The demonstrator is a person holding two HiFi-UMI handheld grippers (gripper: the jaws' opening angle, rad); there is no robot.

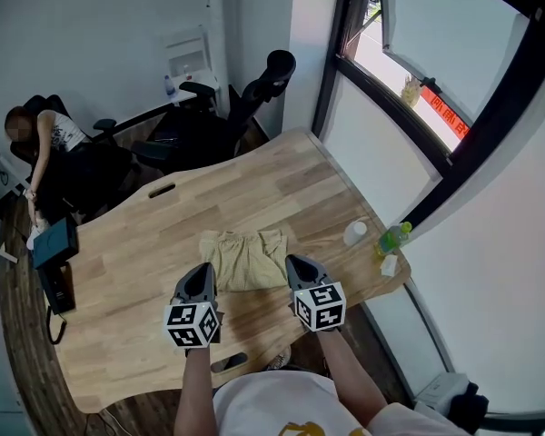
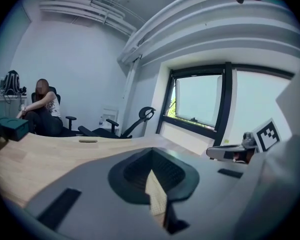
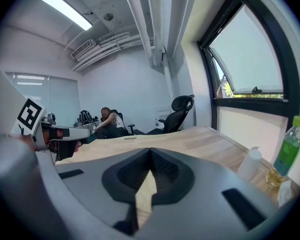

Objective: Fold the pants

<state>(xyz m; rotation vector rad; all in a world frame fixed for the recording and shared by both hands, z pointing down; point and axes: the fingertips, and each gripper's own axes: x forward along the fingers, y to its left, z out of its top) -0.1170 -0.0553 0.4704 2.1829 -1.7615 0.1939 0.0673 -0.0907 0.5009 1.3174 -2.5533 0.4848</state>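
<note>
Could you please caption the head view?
Left gripper and right gripper pinch the near edge of folded khaki pants on a wooden table.

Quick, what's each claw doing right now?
Left claw: closed on the pants.
Right claw: closed on the pants too.

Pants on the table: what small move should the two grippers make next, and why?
The left gripper and right gripper are shut, apparently on the near corners of the pants. Probably carry both forward together, laying the near edge over the far half.
</note>
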